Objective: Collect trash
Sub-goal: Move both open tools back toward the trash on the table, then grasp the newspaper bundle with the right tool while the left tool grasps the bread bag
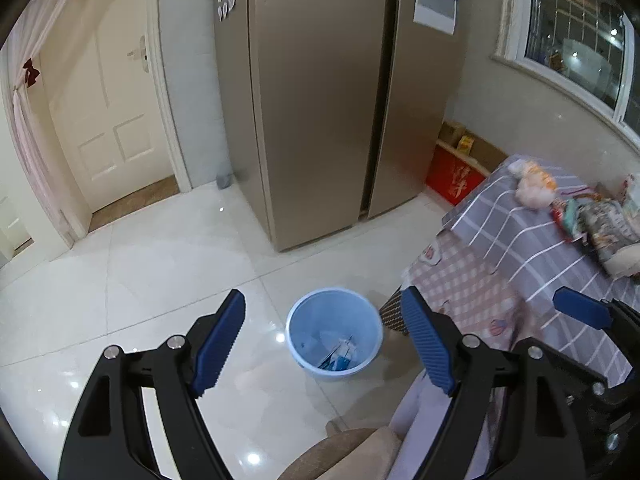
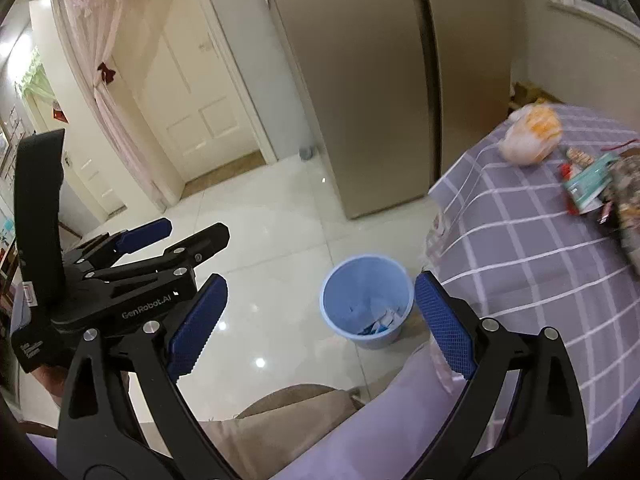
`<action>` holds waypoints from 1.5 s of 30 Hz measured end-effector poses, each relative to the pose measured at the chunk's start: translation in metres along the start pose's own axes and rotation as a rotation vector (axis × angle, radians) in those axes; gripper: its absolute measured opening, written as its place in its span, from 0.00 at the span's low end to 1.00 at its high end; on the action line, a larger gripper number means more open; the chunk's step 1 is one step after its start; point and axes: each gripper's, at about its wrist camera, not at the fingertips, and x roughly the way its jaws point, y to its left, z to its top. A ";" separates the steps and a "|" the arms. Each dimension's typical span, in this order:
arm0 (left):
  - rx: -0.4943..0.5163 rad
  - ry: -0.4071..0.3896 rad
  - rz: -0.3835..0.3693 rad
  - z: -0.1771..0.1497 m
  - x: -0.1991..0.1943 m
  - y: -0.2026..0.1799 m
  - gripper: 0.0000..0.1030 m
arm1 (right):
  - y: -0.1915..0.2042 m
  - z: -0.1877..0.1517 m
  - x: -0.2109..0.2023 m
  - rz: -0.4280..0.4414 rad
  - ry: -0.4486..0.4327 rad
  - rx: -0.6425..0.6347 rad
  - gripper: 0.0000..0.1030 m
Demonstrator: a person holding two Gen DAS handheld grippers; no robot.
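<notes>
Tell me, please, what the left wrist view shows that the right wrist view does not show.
Only the left wrist view shows the red box beside the fridge, and a wide stretch of the window.

Only the right wrist view shows the left gripper from outside, and a second doorway at far left.

Both show the blue bin on the floor with scraps inside, the fridge, the white door, the checked tablecloth with packets on it, and each view's own open, empty jaws.

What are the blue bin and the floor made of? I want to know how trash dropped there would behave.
The blue bin looks like thin, smooth plastic: uniform colour, rolled rim, slightly translucent wall. The floor looks like glazed ceramic or polished stone tile: pale squares with grout lines and sharp lamp reflections.
</notes>
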 end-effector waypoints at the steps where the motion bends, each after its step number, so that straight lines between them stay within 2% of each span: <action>1: -0.002 -0.012 -0.004 0.002 -0.005 -0.001 0.77 | -0.001 0.000 -0.004 -0.006 -0.010 0.000 0.90; 8: 0.016 -0.066 -0.044 0.016 -0.026 -0.017 0.79 | -0.019 0.002 -0.040 -0.081 -0.104 0.046 0.90; 15: 0.063 -0.103 -0.112 0.026 -0.036 -0.052 0.81 | -0.062 -0.007 -0.080 -0.192 -0.186 0.145 0.90; 27: 0.162 -0.054 -0.214 0.020 -0.020 -0.120 0.82 | -0.153 -0.028 -0.132 -0.380 -0.259 0.322 0.90; 31: 0.170 -0.033 -0.237 0.016 -0.016 -0.133 0.82 | -0.176 -0.031 -0.134 -0.370 -0.259 0.366 0.90; 34: 0.181 -0.022 -0.243 0.013 -0.012 -0.142 0.82 | -0.184 -0.029 -0.128 -0.359 -0.269 0.350 0.89; 37: 0.195 -0.016 -0.239 0.012 -0.008 -0.150 0.82 | -0.189 -0.028 -0.119 -0.320 -0.255 0.346 0.77; 39: 0.196 -0.009 -0.237 0.013 -0.005 -0.153 0.82 | -0.192 -0.024 -0.110 -0.295 -0.249 0.343 0.77; 42: 0.197 -0.001 -0.238 0.015 -0.001 -0.156 0.82 | -0.204 -0.017 -0.098 -0.301 -0.238 0.372 0.75; 45: 0.206 0.007 -0.232 0.015 0.003 -0.158 0.82 | -0.217 -0.011 -0.089 -0.278 -0.227 0.400 0.63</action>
